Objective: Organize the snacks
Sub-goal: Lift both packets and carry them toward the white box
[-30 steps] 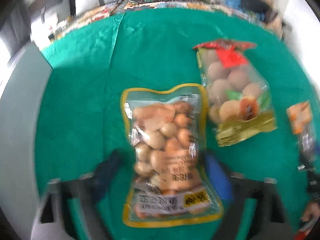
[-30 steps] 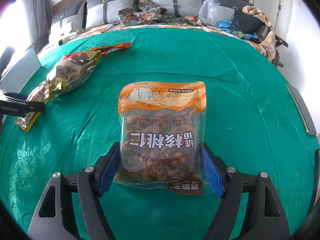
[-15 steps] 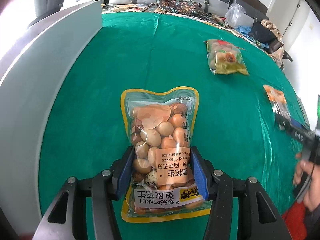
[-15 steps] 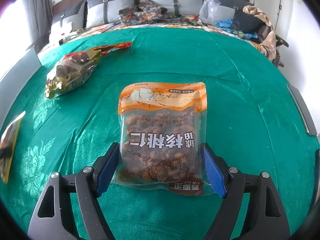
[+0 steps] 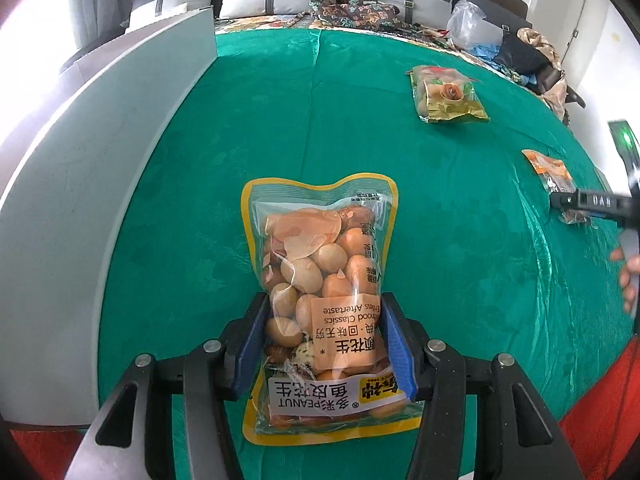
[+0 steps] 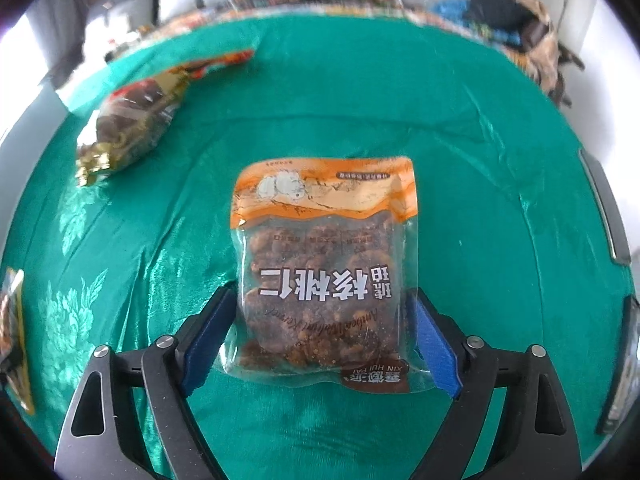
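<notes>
While the left gripper [image 5: 324,344] stays clamped on a peanut bag [image 5: 320,300], its blue pads pressing both sides of the pack, the right gripper [image 6: 320,340] has just been opening around a walnut bag [image 6: 324,272]. That pack lies flat on the green cloth [image 6: 480,200] between the spread fingers, with a gap showing at each pad, so it appears released rather than held. The peanut bag sits low over the cloth near a grey box [image 5: 100,168] at the left edge. A third snack pack [image 5: 448,96] lies well apart at the far right. By the look of it, the step in hand is placing: walnuts set down, peanuts arriving. Next, the left jaws likely need to part so the peanut bag settles, and the right gripper must back off without dragging its pack.
</notes>
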Action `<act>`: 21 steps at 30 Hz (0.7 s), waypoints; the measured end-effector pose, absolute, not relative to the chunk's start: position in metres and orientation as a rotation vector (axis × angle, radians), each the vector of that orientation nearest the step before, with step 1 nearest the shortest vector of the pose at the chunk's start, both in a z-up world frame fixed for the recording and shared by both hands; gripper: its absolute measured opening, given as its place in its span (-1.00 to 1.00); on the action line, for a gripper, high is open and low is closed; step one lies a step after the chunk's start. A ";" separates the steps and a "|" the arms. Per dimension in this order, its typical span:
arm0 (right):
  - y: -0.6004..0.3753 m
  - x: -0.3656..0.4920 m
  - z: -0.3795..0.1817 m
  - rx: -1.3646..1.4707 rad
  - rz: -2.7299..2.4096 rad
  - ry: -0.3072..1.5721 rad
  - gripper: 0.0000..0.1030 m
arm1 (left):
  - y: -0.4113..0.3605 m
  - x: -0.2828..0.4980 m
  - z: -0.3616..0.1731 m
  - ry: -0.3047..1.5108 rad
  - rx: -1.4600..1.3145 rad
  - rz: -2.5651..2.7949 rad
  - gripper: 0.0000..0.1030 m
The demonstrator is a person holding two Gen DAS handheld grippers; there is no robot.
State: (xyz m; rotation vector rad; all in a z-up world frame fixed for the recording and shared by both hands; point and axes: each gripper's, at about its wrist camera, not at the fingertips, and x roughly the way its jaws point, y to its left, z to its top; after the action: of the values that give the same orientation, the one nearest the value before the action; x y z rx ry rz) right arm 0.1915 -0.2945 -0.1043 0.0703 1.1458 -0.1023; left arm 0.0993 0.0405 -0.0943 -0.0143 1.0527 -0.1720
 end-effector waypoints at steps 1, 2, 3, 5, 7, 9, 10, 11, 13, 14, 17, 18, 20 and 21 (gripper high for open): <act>-0.295 0.197 -0.104 0.081 -0.113 1.185 0.75 | 0.040 0.099 -0.094 1.053 -0.014 -0.176 0.04; -0.296 0.202 -0.103 0.092 -0.121 1.219 0.76 | 0.040 0.098 -0.093 1.052 -0.016 -0.179 0.04; -0.296 0.206 -0.103 0.100 -0.126 1.244 0.78 | 0.038 0.100 -0.093 1.049 -0.017 -0.183 0.04; -0.296 0.212 -0.103 0.112 -0.136 1.271 0.81 | 0.038 0.098 -0.092 1.044 -0.015 -0.187 0.04; -0.296 0.213 -0.103 0.113 -0.138 1.273 0.82 | 0.039 0.097 -0.091 1.043 -0.014 -0.190 0.04; -0.295 0.213 -0.102 0.106 -0.133 1.267 0.81 | 0.040 0.096 -0.093 1.049 -0.022 -0.195 0.04; -0.296 0.213 -0.102 0.106 -0.132 1.264 0.81 | 0.040 0.097 -0.094 1.051 -0.023 -0.197 0.04; -0.295 0.212 -0.102 0.101 -0.128 1.258 0.80 | 0.041 0.097 -0.094 1.052 -0.023 -0.199 0.04; -0.295 0.207 -0.102 0.090 -0.128 1.254 0.73 | 0.041 0.097 -0.094 1.047 -0.021 -0.203 0.04; -0.295 0.205 -0.102 0.091 -0.129 1.256 0.66 | 0.041 0.097 -0.094 1.045 -0.023 -0.206 0.04; -0.293 0.199 -0.096 0.088 -0.130 1.260 0.34 | 0.042 0.097 -0.095 1.038 -0.029 -0.212 0.05; -0.293 0.197 -0.096 0.083 -0.124 1.260 0.33 | 0.042 0.098 -0.095 1.035 -0.027 -0.214 0.05; -0.292 0.192 -0.096 0.067 -0.121 1.248 0.32 | 0.043 0.097 -0.096 1.028 -0.024 -0.218 0.05; -0.292 0.188 -0.096 0.068 -0.123 1.237 0.33 | 0.042 0.096 -0.097 1.023 -0.017 -0.220 0.05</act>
State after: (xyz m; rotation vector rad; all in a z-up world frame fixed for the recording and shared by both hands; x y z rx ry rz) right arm 0.1880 -0.2917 -0.0961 0.0683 1.2368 -0.1232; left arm 0.0963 0.0421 -0.0966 -0.0169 1.0233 -0.2199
